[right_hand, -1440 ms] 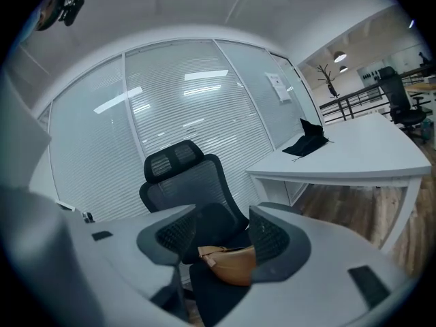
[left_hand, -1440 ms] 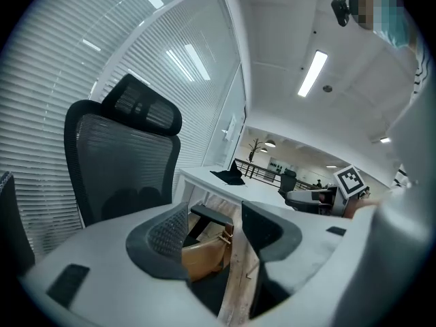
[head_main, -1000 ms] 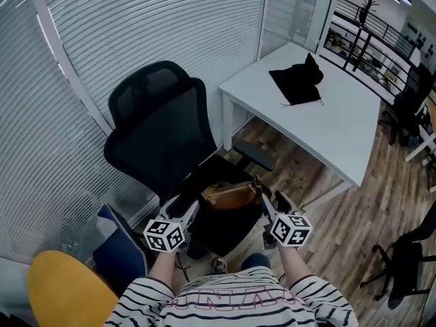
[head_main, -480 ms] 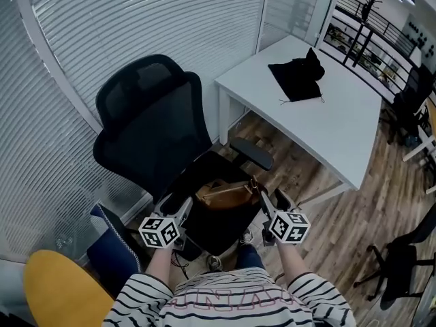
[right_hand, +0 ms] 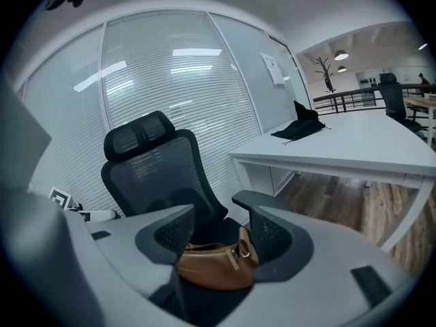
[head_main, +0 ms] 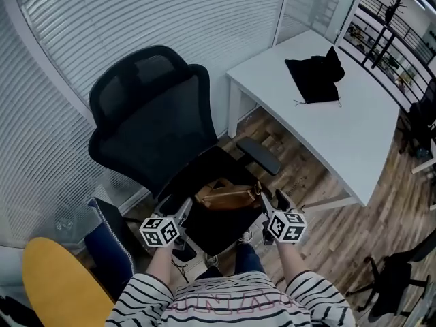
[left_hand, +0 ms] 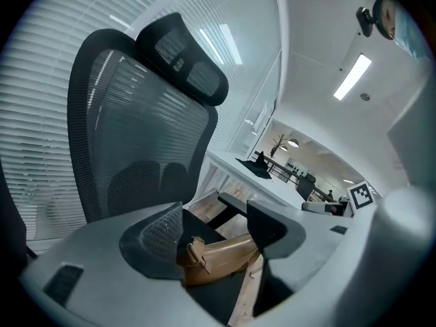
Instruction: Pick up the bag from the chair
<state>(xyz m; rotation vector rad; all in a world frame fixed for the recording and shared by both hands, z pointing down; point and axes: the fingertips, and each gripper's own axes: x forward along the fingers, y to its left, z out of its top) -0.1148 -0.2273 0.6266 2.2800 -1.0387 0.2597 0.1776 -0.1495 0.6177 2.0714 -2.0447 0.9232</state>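
Observation:
A tan leather bag (head_main: 228, 196) lies on the seat of a black mesh office chair (head_main: 146, 125). My left gripper (head_main: 182, 208) hovers at the bag's left end and my right gripper (head_main: 267, 201) at its right end. In the left gripper view the bag (left_hand: 218, 257) shows just beyond the gripper (left_hand: 214, 227), in line with the gap. The right gripper view shows the bag (right_hand: 211, 264) with its buckle, likewise ahead of the gripper (right_hand: 218, 230). Both pairs of jaws have just been opening wider. No pad presses on the bag.
A white desk (head_main: 340, 135) with a black cloth bundle (head_main: 315, 77) stands to the right of the chair. Slatted blinds (head_main: 136, 19) close off the back. A yellow round seat (head_main: 58, 285) and a blue item (head_main: 109, 244) sit at the lower left; the chair's armrest (head_main: 257, 155) juts out.
Both grippers have come down and in toward the bag on the seat. The head view has swung a little, so the chair and desk sit further right.

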